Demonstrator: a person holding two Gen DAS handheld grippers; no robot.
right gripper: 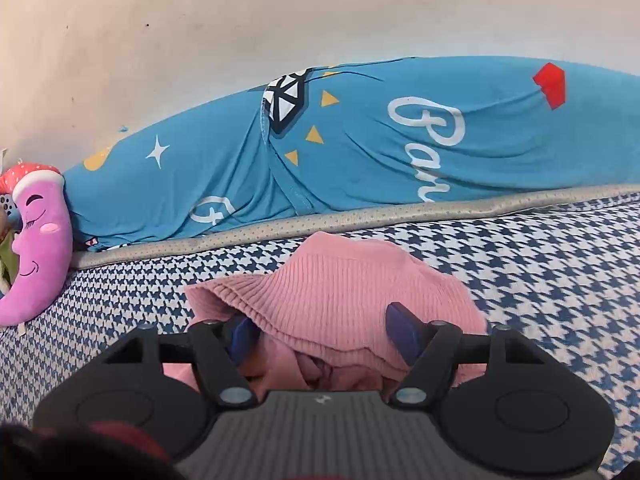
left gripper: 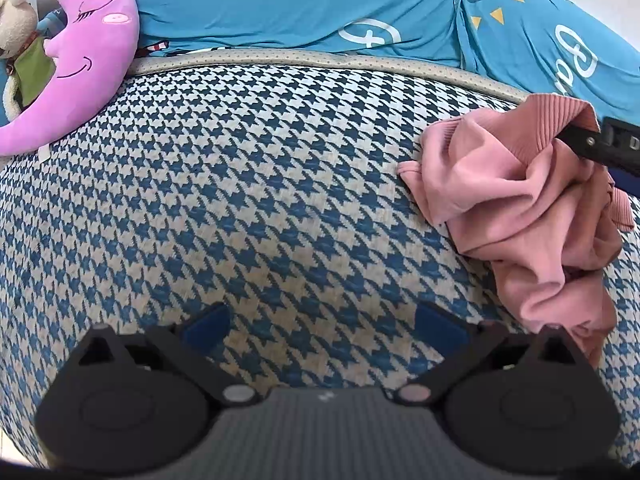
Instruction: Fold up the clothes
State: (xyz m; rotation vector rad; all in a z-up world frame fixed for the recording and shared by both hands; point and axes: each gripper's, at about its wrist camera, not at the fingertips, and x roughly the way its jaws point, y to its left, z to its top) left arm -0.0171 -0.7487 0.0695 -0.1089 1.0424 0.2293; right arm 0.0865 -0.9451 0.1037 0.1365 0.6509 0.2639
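A crumpled pink sweater (left gripper: 520,208) lies on the blue-and-white houndstooth bed cover (left gripper: 240,180), to the right in the left wrist view. My left gripper (left gripper: 324,320) hovers open over bare cover, left of the sweater, with nothing between its fingers. My right gripper (right gripper: 320,332) stands open at the sweater's ribbed hem (right gripper: 340,280). The hem lies between its blue pads and drapes over the left finger (right gripper: 240,336). In the left wrist view the right gripper (left gripper: 600,144) pokes in from the right edge with the hem raised on it.
A purple moon plush (left gripper: 92,52) and a stuffed animal (left gripper: 16,24) sit at the far left. A long blue printed cushion (right gripper: 360,152) runs along the back against the pale wall (right gripper: 280,20). A grey piped edge (left gripper: 280,58) borders the cover.
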